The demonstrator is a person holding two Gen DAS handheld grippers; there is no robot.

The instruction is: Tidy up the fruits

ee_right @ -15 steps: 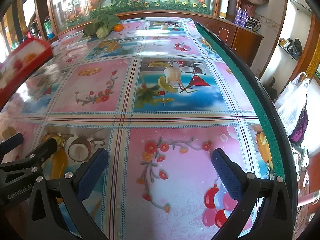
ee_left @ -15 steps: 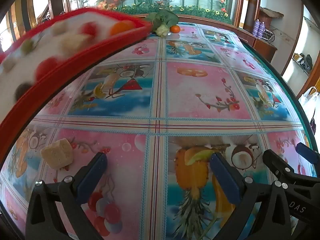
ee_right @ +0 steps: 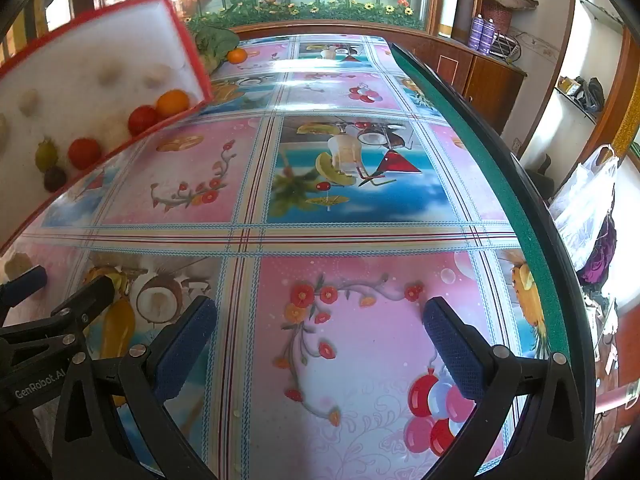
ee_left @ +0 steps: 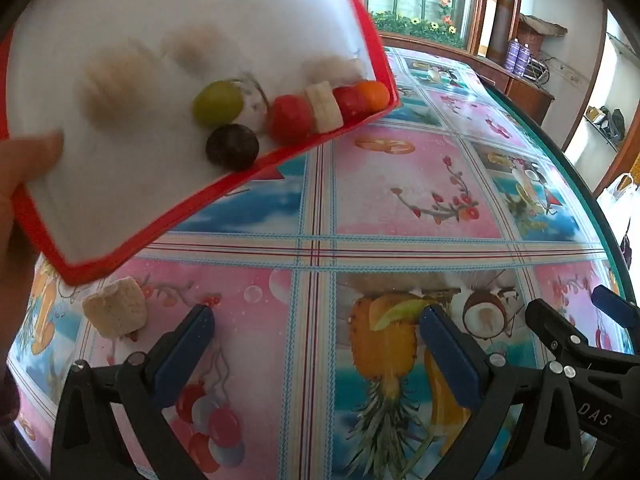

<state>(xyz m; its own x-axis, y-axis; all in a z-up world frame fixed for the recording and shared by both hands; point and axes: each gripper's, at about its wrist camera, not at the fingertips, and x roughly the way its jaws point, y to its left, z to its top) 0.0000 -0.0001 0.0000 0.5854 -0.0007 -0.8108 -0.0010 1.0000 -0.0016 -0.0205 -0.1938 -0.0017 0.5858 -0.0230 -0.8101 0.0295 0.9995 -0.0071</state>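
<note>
Red-rimmed and white inside, a tray [ee_left: 132, 208] is held tilted above the table, up and to the left of the left gripper [ee_left: 316, 336], with a bare hand [ee_left: 24, 176] gripping its near left edge. Small fruits have gathered along the tray's lower rim: a green grape [ee_left: 218, 103], a dark purple grape [ee_left: 232, 146], a red cherry tomato [ee_left: 290, 118], a banana slice [ee_left: 325, 106], a second red tomato [ee_left: 352, 101] and an orange cherry tomato [ee_left: 374, 94] in the far corner. Several blurred pale pieces higher on the tray cannot be identified.

Just ahead and left of the left gripper's left finger, a pale cube-shaped piece [ee_left: 115, 312] lies on the printed tablecloth [ee_left: 400, 208]. The left gripper's fingers are spread wide with nothing between them. To its right, the right gripper [ee_right: 320, 336] is likewise spread and empty, above the cloth's pink flower panel.

From the right wrist view, the tray [ee_right: 80, 52] sits far ahead to the left. Far ahead of both grippers, at the table's far end, an orange [ee_right: 237, 56] rests beside leafy greens [ee_right: 216, 42].
</note>
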